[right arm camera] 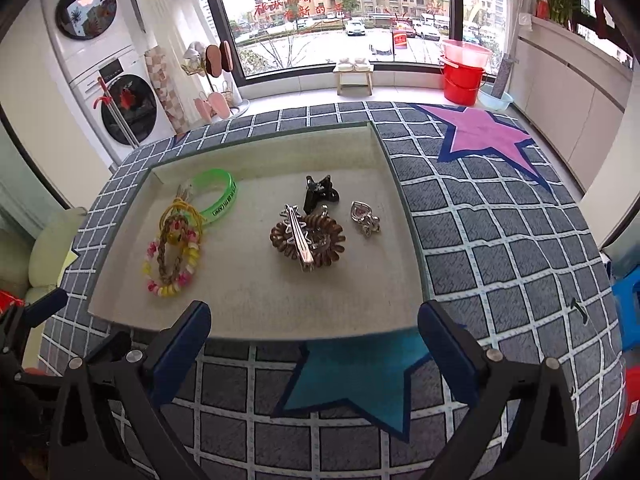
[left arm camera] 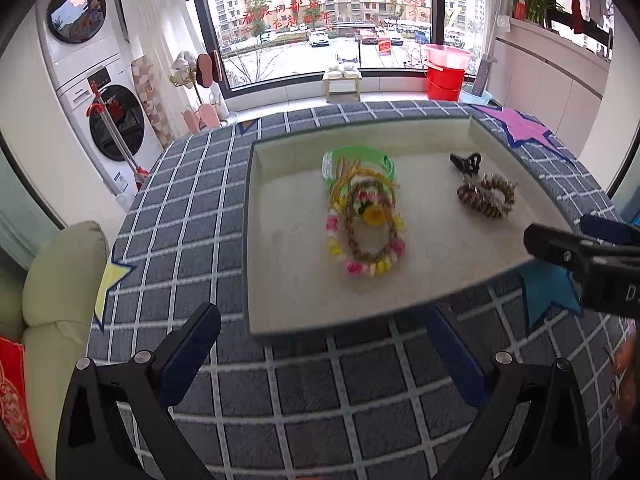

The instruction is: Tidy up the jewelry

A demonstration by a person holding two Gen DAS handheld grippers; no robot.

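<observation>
Gaping jaws, both grippers empty-handed

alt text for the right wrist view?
Open right gripper hovers empty at the near edge of a shallow beige tray holding a green wristband, bead bracelets, brown coil tie, and clips, on a checked cloth.

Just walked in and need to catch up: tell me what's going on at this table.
A person holds a two-finger gripper in each hand over a shallow tray of jewelry. Both the left gripper and right gripper are open and empty, near the tray's front edge. Bracelets, including a green wristband, lie piled at one side; a brown coil hair tie under a silver clip, a black claw clip and a silver pendant lie at the other.
</observation>
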